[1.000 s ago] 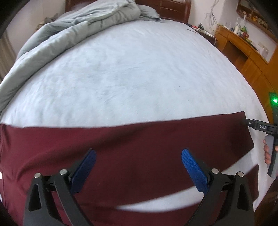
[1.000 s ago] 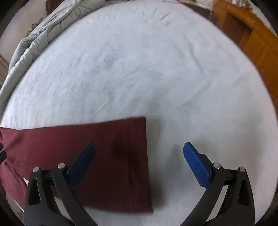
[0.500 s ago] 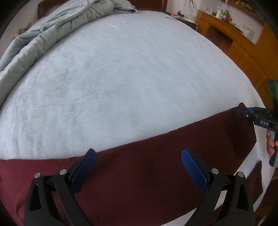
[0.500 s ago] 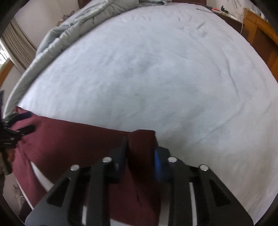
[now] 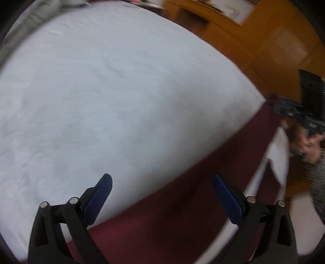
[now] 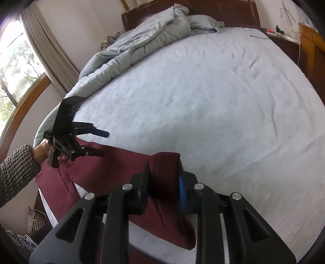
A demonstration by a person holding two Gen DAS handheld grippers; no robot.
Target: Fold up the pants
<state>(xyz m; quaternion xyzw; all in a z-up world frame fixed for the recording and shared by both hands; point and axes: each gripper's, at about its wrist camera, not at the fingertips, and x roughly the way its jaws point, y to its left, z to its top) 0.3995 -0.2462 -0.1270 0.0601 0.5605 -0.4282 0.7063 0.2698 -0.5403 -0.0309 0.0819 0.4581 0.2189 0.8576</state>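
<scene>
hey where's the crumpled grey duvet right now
In the right wrist view the crumpled grey duvet is heaped along the far left edge of the pale blue bed, against the dark wooden headboard.

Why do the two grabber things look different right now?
The right gripper is shut on the end of the maroon pants, while the left gripper stands open with nothing between its fingers. The right gripper has that pant leg lifted off the bed sheet; the left gripper only hovers above the other end. Both are black with blue pads, and a hand holds each.
</scene>
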